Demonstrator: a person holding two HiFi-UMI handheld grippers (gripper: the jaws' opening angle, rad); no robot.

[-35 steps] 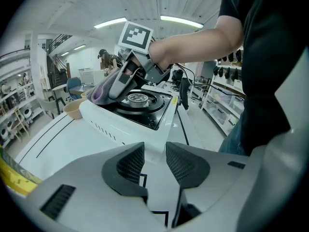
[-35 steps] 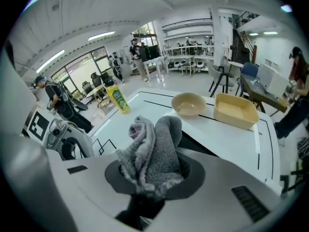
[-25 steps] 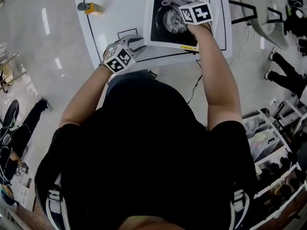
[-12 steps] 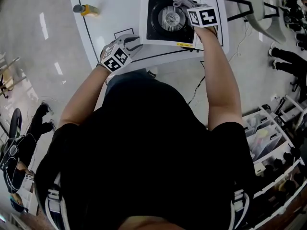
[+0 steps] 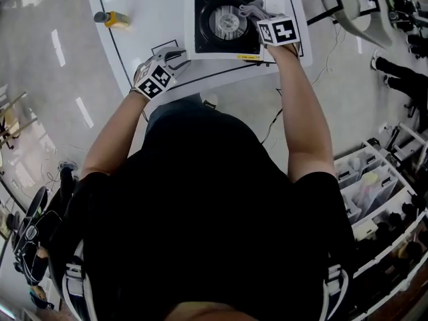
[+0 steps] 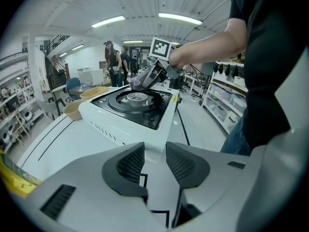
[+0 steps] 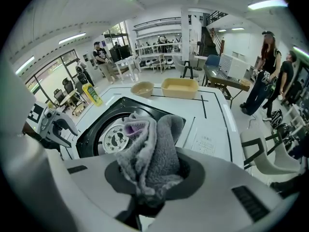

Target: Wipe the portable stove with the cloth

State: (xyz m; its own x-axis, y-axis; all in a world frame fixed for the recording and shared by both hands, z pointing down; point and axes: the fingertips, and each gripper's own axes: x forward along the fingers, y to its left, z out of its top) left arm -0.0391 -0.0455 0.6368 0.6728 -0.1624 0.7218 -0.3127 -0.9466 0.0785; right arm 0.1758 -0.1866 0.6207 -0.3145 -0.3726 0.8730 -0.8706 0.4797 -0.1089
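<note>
The portable stove (image 5: 226, 25) is white with a black top and a round burner (image 7: 113, 137); it stands on the white table (image 5: 147, 19). My right gripper (image 5: 256, 13) is shut on a bunched grey cloth (image 7: 149, 151) and holds it over the stove's right side, beside the burner. In the left gripper view that cloth (image 6: 141, 79) rests on the stove's far edge. My left gripper (image 5: 179, 57) hovers at the table's near edge, left of the stove (image 6: 135, 108). Its pads (image 6: 130, 163) stand a little apart with nothing between them.
A yellow bottle (image 5: 112, 19) lies on the table's far left. A tan bowl (image 7: 142, 87) and a tan basin (image 7: 180, 87) sit beyond the stove. A grey chair (image 5: 348, 5) stands right of the table, shelves (image 5: 378, 192) further right. People stand around the room.
My right gripper has carried the cloth from over the burner toward the stove's right side. The left gripper has kept its place by the table's near edge.
</note>
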